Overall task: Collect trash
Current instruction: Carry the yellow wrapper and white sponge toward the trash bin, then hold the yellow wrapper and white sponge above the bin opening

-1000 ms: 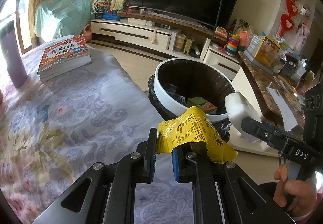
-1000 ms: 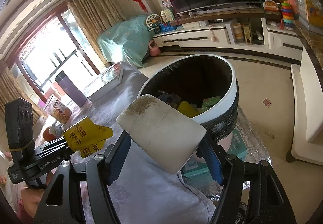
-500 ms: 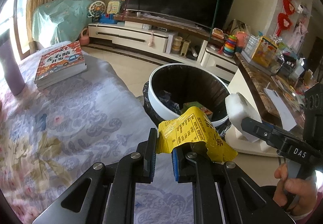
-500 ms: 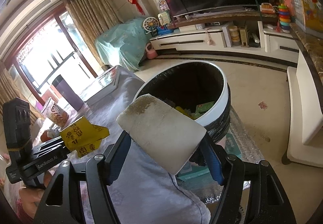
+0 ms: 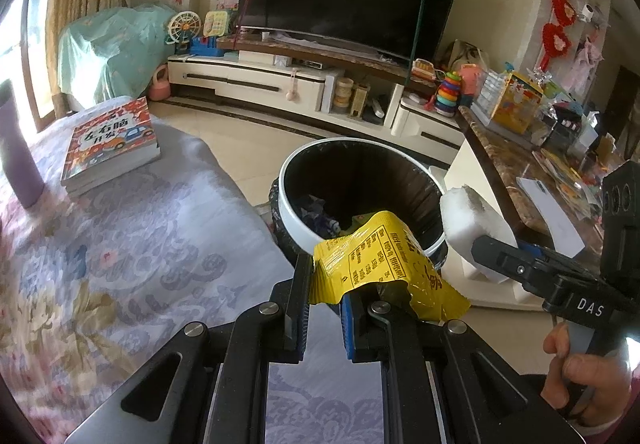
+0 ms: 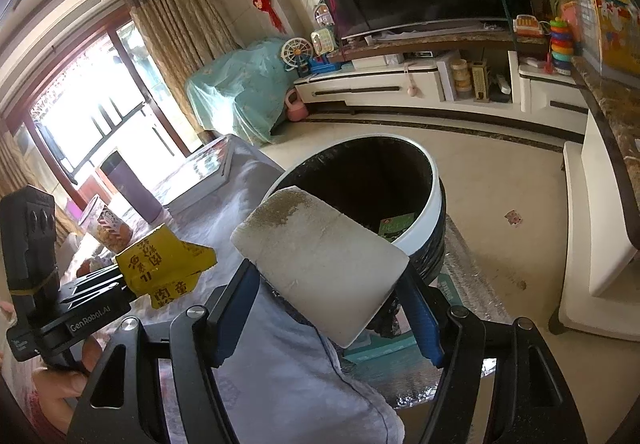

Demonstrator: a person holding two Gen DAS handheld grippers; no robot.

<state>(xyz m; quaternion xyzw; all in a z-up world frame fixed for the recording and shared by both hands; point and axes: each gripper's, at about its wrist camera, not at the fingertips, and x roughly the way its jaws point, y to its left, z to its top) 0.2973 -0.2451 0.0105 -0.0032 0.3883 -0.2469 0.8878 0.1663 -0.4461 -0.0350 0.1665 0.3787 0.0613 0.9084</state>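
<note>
Both grippers loaded, held at the bin's near rim.

We find the left gripper (image 5: 323, 298) clamped on a yellow wrapper (image 5: 378, 260) and the right gripper (image 6: 328, 308) clamped on a white foam block (image 6: 320, 264), both at the tablecloth's (image 5: 132, 244) right edge. Against the earlier frames, the trash bin (image 5: 292, 209) sits lower and smaller in both views; neither grip has changed.

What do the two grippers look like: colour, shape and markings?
Both are black metal with silver bolts and blue jaw pads. The left gripper reads "GenRobot.AI" on its side; the right gripper reads "DAS". Each carries a black box at the rear.
</note>
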